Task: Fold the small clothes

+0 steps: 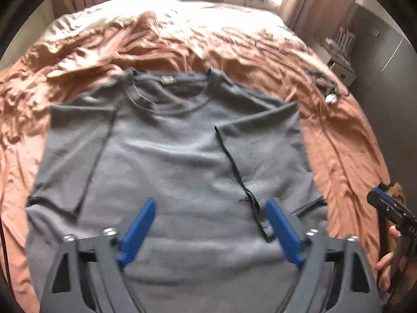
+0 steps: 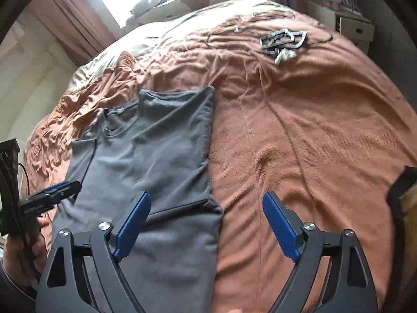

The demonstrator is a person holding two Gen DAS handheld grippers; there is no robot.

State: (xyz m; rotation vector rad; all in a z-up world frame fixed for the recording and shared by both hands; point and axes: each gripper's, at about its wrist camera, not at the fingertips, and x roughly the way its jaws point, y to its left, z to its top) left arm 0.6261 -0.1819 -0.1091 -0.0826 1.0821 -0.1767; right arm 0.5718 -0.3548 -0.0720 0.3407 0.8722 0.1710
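Grey T-shirt [image 1: 166,156] lies flat beneath spread blue fingers [image 1: 138,230]

Left gripper [image 1: 209,203] – two blue ribbed finger pads [image 1: 139,230] on dark grey angled arms, with triangular cut-outs in the outer arms behind the jaws. Four round silver screws [image 1: 109,231] sit on the pivots just behind the pads. Right gripper [image 2: 206,198] has the same build: blue pads [image 2: 280,225], dark grey frame, silver screws [image 2: 309,226], triangular cut-outs. Seen side-on from the left camera, the right gripper body is black with a blue strip and pale printed lettering, too blurred to read. From the right camera the left gripper shows black with a blue top strip, a thin black cable [image 2: 24,174] behind it. Left hand [image 2: 28,250] with a dark sleeve [image 2: 13,292] at the wrist.
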